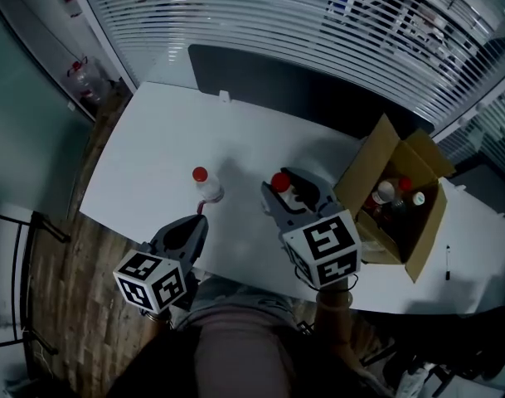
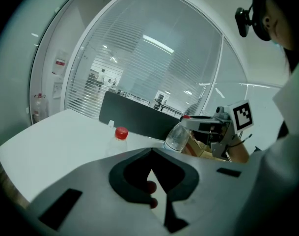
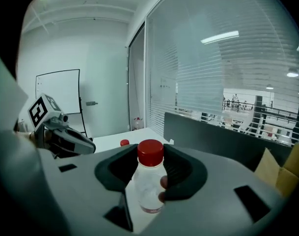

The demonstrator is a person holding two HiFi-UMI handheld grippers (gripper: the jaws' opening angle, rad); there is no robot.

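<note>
A clear plastic bottle with a red cap (image 3: 149, 186) stands upright between the jaws of my right gripper (image 3: 149, 156), which is shut on it just below the cap. In the head view this gripper (image 1: 279, 192) holds the bottle (image 1: 280, 181) over the white table (image 1: 152, 156), left of a cardboard box (image 1: 376, 162). A second red-capped bottle (image 1: 202, 182) stands alone on the table. My left gripper (image 1: 200, 220) sits just short of it, its jaws shut and empty (image 2: 151, 154). That bottle (image 2: 121, 133) shows ahead of the left jaws.
The open cardboard box at the table's right holds several bottles (image 1: 388, 191). A dark partition (image 1: 302, 85) runs along the table's far edge, with blinds behind. A pen (image 1: 448, 263) lies near the right front edge. Wooden floor lies to the left.
</note>
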